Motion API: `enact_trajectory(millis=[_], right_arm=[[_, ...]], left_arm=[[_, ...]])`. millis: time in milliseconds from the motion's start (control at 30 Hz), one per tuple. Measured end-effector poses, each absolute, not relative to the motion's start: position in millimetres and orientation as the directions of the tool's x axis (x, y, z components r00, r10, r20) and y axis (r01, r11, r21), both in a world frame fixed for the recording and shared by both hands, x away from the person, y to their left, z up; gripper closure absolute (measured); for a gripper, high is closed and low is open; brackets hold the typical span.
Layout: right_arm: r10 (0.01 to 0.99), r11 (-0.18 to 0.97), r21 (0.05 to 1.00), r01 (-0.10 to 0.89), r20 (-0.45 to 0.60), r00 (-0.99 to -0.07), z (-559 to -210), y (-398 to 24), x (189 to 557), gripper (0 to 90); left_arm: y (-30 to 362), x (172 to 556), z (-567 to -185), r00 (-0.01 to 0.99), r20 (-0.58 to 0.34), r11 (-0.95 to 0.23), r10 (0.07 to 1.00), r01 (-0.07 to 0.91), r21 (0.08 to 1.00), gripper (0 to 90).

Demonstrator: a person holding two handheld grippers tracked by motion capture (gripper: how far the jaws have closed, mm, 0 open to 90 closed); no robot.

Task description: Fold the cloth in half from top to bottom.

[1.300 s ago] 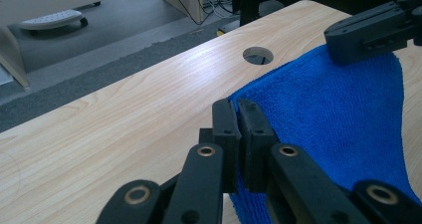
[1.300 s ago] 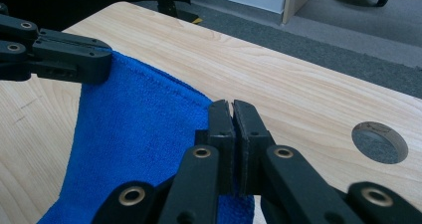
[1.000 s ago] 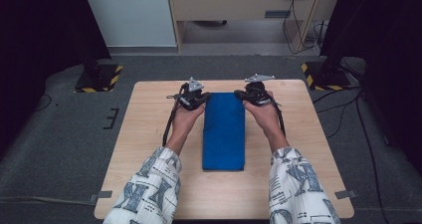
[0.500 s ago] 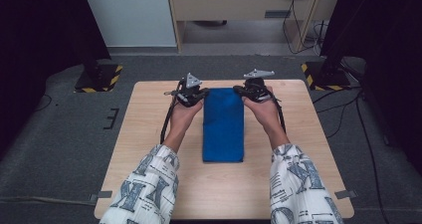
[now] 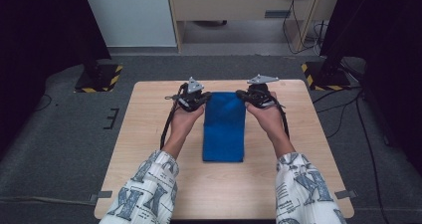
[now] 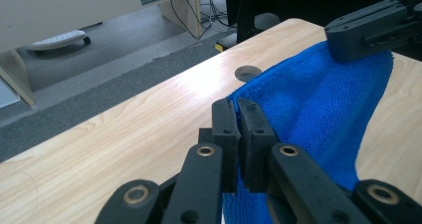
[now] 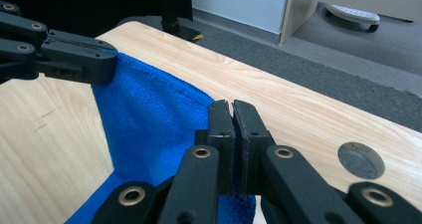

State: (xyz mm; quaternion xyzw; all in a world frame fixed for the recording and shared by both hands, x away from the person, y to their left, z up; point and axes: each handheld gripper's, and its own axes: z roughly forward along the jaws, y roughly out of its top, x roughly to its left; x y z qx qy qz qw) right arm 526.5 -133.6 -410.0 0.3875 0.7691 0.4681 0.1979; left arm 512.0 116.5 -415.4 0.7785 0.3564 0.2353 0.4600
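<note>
High view: the left gripper (image 5: 195, 98) is clenched on the far-left corner of the blue towel (image 5: 224, 129), whose long axis runs from the person toward the table's (image 5: 149, 134) far edge; the right gripper (image 5: 255, 96) pinches the towel's far-right corner.

High cam overhead, faces fwd-down; tool cams close, share towel (image 5: 224, 127).

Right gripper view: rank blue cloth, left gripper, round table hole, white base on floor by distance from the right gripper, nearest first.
1. blue cloth: pinched in the right gripper.
2. round table hole: right, on the tabletop.
3. left gripper: upper left, on the cloth's other corner.
4. white base: top right, on the floor.
</note>
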Motion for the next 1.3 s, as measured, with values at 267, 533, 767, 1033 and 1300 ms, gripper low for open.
enact_trajectory(millis=[267, 533, 767, 1033, 1300], right_arm=[[0.768, 0.254, 0.880, 0.401, 0.068, -0.637, -413.0, -138.2, 507.9, 87.4], [0.755, 0.264, 0.878, 0.398, 0.068, -0.652, -416.9, -139.7, 495.1, 87.3], [0.742, 0.269, 0.877, 0.397, 0.074, -0.667, -421.7, -138.7, 484.8, 87.2], [0.731, 0.278, 0.871, 0.405, 0.081, -0.677, -428.8, -141.0, 476.4, 87.1], [0.717, 0.288, 0.871, 0.398, 0.079, -0.692, -433.1, -139.5, 467.7, 87.0]], left_arm=[[118.5, 499.3, -415.9, 0.651, 0.046, -0.336, 0.758, 0.328, 0.883, 86.8], [119.5, 489.8, -420.8, 0.663, 0.043, -0.343, 0.747, 0.329, 0.880, 86.7], [123.9, 480.1, -423.7, 0.667, 0.030, -0.337, 0.744, 0.336, 0.879, 86.6], [125.3, 467.6, -430.9, 0.679, 0.019, -0.336, 0.734, 0.338, 0.879, 86.4], [129.6, 459.6, -434.5, 0.680, 0.005, -0.324, 0.733, 0.343, 0.882, 85.7]])
